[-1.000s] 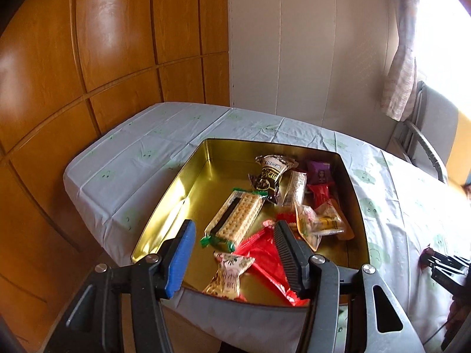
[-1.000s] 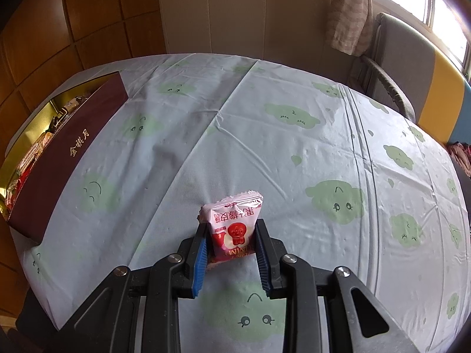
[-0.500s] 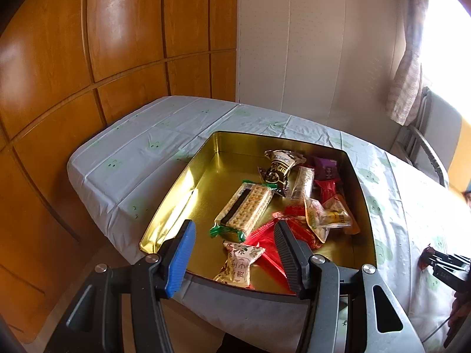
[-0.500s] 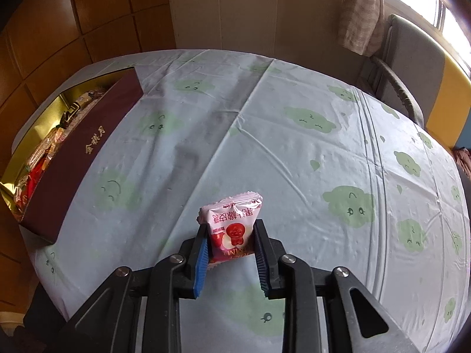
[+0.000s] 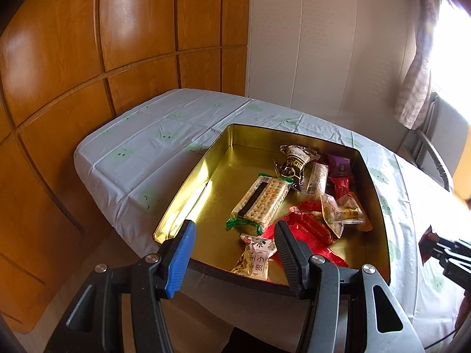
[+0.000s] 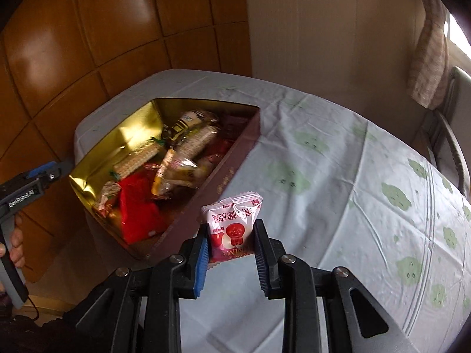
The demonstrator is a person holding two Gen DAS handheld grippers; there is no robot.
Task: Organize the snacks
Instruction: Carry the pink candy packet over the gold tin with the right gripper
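Pink-and-white, the snack packet (image 6: 232,226) sits clamped in our right gripper (image 6: 230,247), in the air beside the gold tin (image 5: 188,194). Our left gripper (image 5: 234,253) hangs open, empty, at its near rim. Many snacks already lie inside; this one seems among the last.

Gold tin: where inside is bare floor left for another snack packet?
The gold-lined rectangular tin is bare along its left wall and far-left corner, left of the clear-wrapped cracker pack. The right half and near edge, around the red foil packets, are crowded.
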